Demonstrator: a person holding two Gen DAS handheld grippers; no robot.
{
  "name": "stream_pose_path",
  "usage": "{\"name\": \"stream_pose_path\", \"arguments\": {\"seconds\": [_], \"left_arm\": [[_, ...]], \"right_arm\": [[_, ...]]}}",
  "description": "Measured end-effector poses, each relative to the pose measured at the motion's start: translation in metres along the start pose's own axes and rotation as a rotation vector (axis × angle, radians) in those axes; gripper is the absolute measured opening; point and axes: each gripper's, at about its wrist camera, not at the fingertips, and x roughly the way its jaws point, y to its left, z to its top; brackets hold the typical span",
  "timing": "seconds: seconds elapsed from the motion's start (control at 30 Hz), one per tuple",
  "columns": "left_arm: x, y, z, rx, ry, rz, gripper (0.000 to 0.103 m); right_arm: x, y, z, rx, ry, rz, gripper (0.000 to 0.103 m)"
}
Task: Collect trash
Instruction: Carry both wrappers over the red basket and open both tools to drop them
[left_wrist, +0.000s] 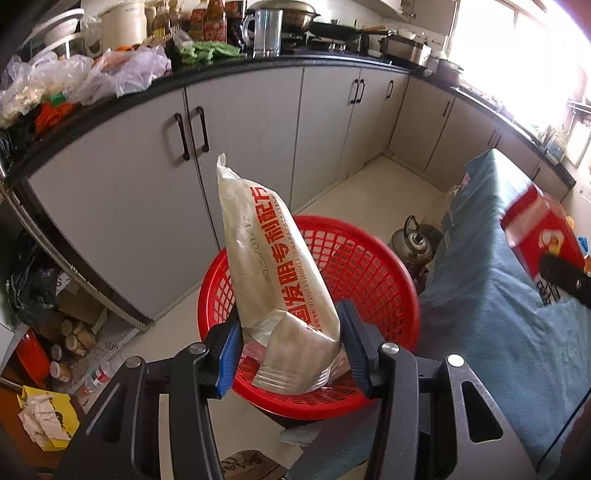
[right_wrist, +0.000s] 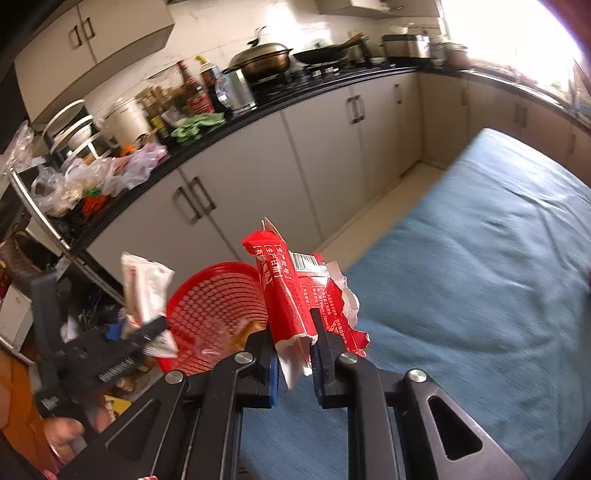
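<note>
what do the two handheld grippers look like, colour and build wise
Both are matte black. The left gripper has angular linkage arms with triangular cut-outs, round silver pivot pins and blue pads on its fingers. The right gripper has the same build. White lettering, too blurred to read, marks the left gripper's body in the right wrist view.

The basket (left_wrist: 369, 266) is set on the floor just left of the cloth-covered table (left_wrist: 498, 314), with a kettle (left_wrist: 412, 240) tucked behind it against the table's side. The bag (left_wrist: 273, 273) is held upright above the basket's near rim. The crumpled wrapper (right_wrist: 299, 291) is held over the table's left edge, right of the basket. Behind everything, the cabinets (left_wrist: 240, 147) are topped by a crowded counter (left_wrist: 236, 66).
</note>
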Motion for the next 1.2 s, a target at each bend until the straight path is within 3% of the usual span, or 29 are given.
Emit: {"name": "stream_pose_path", "arguments": {"seconds": [0.27, 0.63, 0.73, 0.8, 0.83, 1.2], "left_arm": [[0.017, 0.009, 0.001, -0.027, 0.032, 0.009, 0.048], [0.025, 0.013, 0.004, -0.045, 0.044, 0.004, 0.049], [0.022, 0.014, 0.005, -0.051, 0.041, -0.009, 0.050], [0.021, 0.014, 0.006, -0.048, 0.037, -0.013, 0.050], [0.019, 0.014, 0.006, -0.044, 0.032, -0.011, 0.051], [-0.001, 0.000, 0.005, 0.003, -0.013, 0.010, 0.057]], "right_arm": [[0.059, 0.036, 0.023, -0.041, 0.091, 0.114, 0.015], [0.128, 0.048, 0.019, 0.009, 0.255, 0.217, 0.018], [0.130, 0.045, 0.017, 0.013, 0.263, 0.220, 0.024], [0.126, 0.044, 0.016, 0.003, 0.248, 0.203, 0.040], [0.122, 0.044, 0.016, -0.001, 0.236, 0.196, 0.042], [0.082, 0.016, 0.015, 0.050, 0.155, 0.153, 0.044]]}}
